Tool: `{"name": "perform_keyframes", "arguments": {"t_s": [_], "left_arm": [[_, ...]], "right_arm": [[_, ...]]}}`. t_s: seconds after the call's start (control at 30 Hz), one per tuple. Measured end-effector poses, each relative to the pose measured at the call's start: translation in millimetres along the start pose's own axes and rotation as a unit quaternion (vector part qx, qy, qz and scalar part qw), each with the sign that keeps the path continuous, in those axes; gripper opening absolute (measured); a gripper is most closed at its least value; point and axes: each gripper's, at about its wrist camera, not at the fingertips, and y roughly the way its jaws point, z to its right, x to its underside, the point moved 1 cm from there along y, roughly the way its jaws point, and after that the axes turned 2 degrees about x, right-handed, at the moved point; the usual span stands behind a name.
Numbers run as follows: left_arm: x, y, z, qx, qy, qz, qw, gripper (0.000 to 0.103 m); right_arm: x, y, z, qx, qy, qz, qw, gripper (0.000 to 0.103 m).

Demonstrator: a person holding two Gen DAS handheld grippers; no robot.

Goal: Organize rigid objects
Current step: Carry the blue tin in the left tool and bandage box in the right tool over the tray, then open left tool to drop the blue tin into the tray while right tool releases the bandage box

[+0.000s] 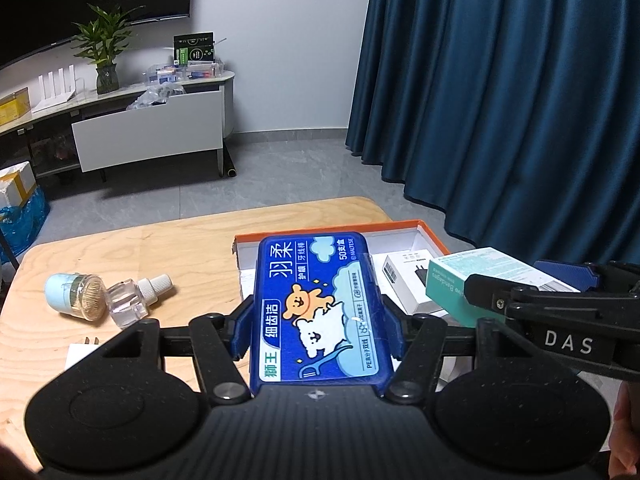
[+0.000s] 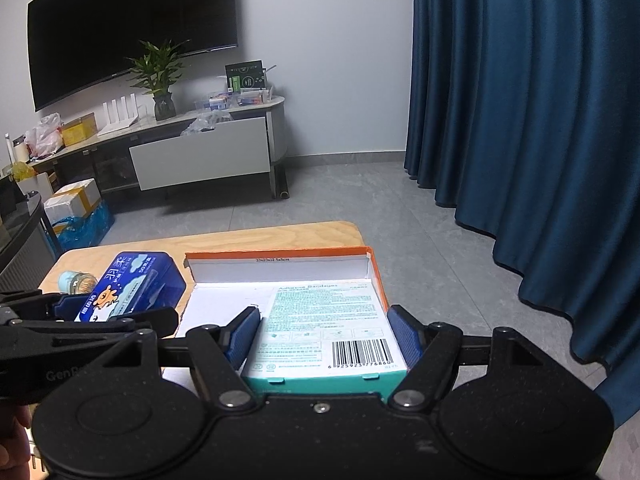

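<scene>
Floss case [image 1: 320, 308], blue with a cartoon bear on its lid, sits clamped between the pads of the left tool [image 1: 318, 328], held above the wooden desk [image 1: 168, 248] at the near left edge of the orange-rimmed cardboard box [image 1: 434, 236]. In the right wrist view the same case shows at the left, raised beside that box's left wall.

The right tool [image 2: 326, 334] grips a teal and white bandage box [image 2: 324, 320], barcode side up, its pads pressing both long sides. The bandage box hangs over the open orange box [image 2: 280, 258], towards its right side; whether it touches the white floor inside cannot be told.

Inside the orange box, seen from the left wrist, lies a white charger carton [image 1: 404, 284], partly behind the bandage box [image 1: 480, 276].

On the desk to the left, well apart from the orange box, lie a round toothpick holder [image 1: 76, 296] with a pale blue cap, on its side, and just beside it a clear glass bottle [image 1: 136, 298] with a white cap, also on its side.
</scene>
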Motion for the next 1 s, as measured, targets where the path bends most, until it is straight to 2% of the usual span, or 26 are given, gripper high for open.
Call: {"name": "perform_keyframes", "arguments": {"t_s": [0.67,0.83,0.87,1.0], "left_arm": [[-6.3,30.8,-0.2,-0.002,0.000,-0.023,0.9997,0.062],[-7.9,41.3,2.2,-0.005,0.002,-0.028,0.9996,0.062],[-8.7,44.4,3.3,-0.005,0.001,-0.030,0.9995,0.062],[-9.0,55.5,5.4,0.002,-0.005,-0.038,0.9993,0.063]], "right_arm": [[-24.4,58.1,1.4,-0.008,-0.013,-0.019,1.000,0.084],[-34.9,77.1,2.6,-0.022,-0.013,-0.005,1.000,0.085],[-36.5,78.8,4.8,-0.022,-0.012,0.002,1.000,0.089],[-35.9,67.9,16.4,-0.002,0.002,0.018,1.000,0.089]]}}
